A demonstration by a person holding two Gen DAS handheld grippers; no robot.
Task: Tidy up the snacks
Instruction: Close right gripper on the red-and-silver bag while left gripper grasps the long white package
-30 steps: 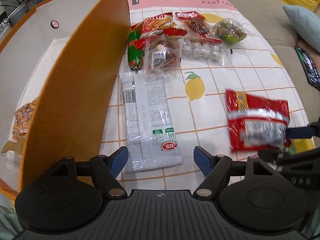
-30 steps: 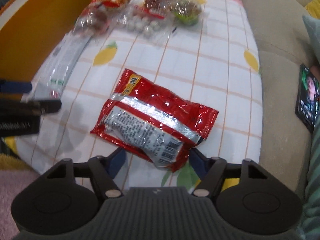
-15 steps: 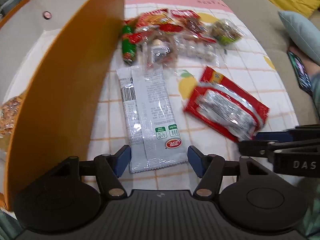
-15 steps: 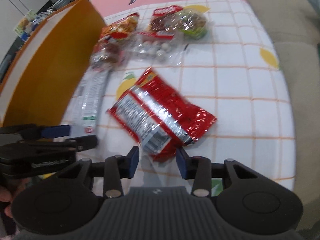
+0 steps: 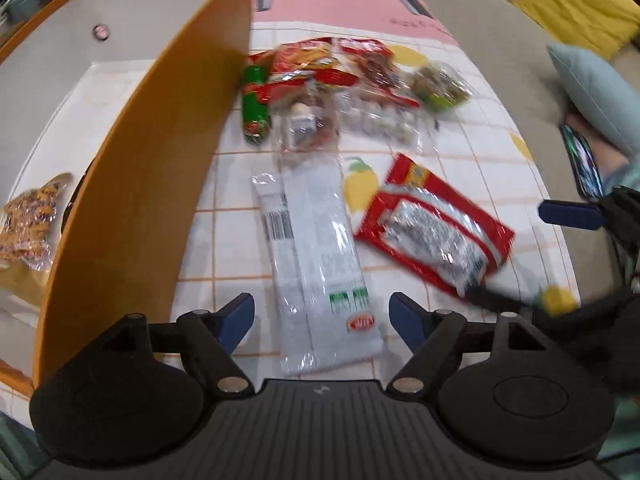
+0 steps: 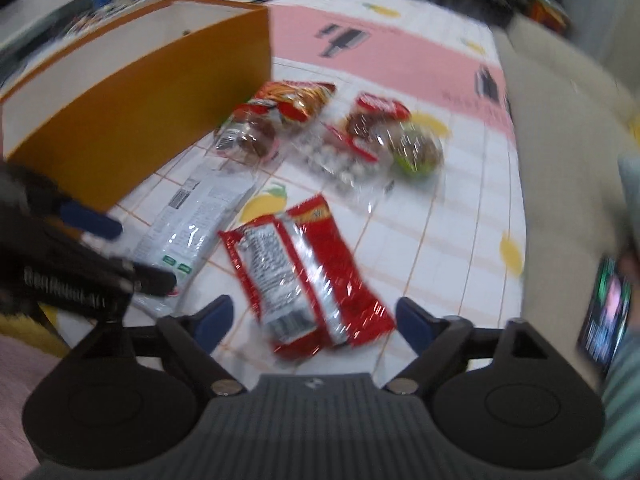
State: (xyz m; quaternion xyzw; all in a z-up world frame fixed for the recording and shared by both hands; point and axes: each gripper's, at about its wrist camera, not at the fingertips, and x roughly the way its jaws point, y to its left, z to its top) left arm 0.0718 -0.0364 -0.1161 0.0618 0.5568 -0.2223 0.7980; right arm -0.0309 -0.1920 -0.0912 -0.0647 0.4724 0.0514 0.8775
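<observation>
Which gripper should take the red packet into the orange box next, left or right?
Right, probably. The right gripper has its jaws opening around the red packet, unpinched. The left gripper straddles the white packet, though it is nearer the orange box.

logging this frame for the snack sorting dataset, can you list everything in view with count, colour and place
box: one, orange outside, white inside, left of the snacks
snack bag in box: one, clear with brown contents, on the box floor
long packet: one, white and clear, beside the box wall
red packet: one, red and silver, flat on the cloth
snack pile: several small packs, red, green, clear, at the far end
tablecloth: one, white grid with lemons, pink band
phone: one, dark, lit screen, on the sofa at right
left tongs: jaws opening, straddling the long packet's near end
right tongs: jaws opening, red packet between them
</observation>
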